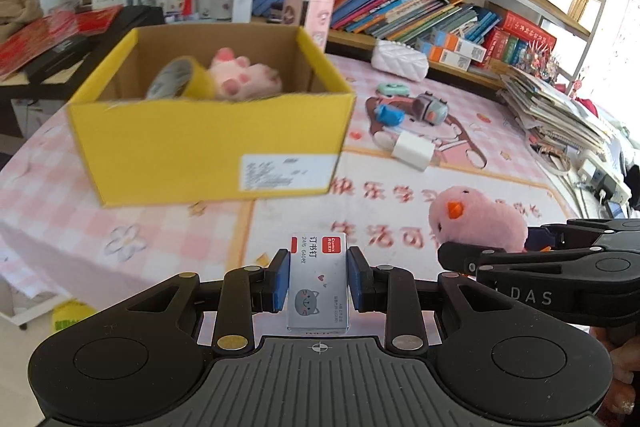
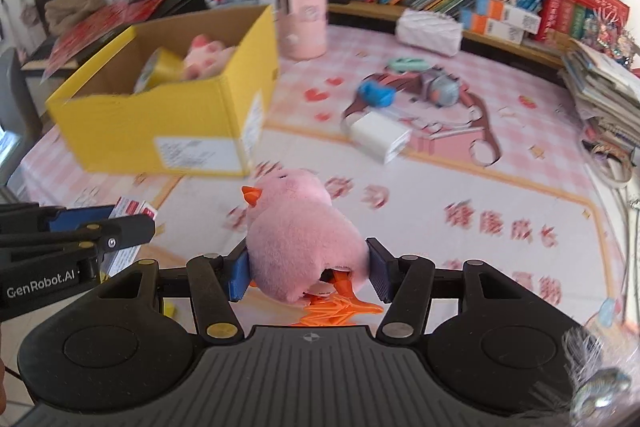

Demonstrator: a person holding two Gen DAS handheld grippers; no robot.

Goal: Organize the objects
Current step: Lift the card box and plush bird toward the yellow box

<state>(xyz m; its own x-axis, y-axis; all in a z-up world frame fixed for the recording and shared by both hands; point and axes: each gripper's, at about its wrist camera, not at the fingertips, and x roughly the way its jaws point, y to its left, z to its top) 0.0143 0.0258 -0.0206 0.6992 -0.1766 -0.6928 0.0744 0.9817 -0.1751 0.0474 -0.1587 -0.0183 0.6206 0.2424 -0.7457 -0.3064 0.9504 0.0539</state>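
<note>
My left gripper (image 1: 318, 281) is shut on a small white staple box (image 1: 318, 287) with a grey cat print, held above the pink checked tablecloth (image 1: 120, 235). My right gripper (image 2: 306, 273) is shut on a pink plush chick (image 2: 300, 239) with an orange beak and feet. In the left wrist view the pink plush chick (image 1: 478, 223) shows at the right, in the other gripper. The open yellow cardboard box (image 1: 208, 143) stands ahead to the left; inside lie a yellow tape roll (image 1: 180, 79) and a pink plush paw (image 1: 244, 77). The yellow cardboard box (image 2: 168, 131) also appears in the right wrist view.
On the cloth beyond lie a white charger block (image 1: 414, 149), a blue clip (image 1: 388, 115), a grey round gadget (image 1: 430, 109), a mint item (image 1: 394, 89) and a white quilted pouch (image 1: 400, 61). A pink canister (image 2: 302, 9) stands behind the box. Paper stack (image 1: 556, 111) at right; bookshelves behind.
</note>
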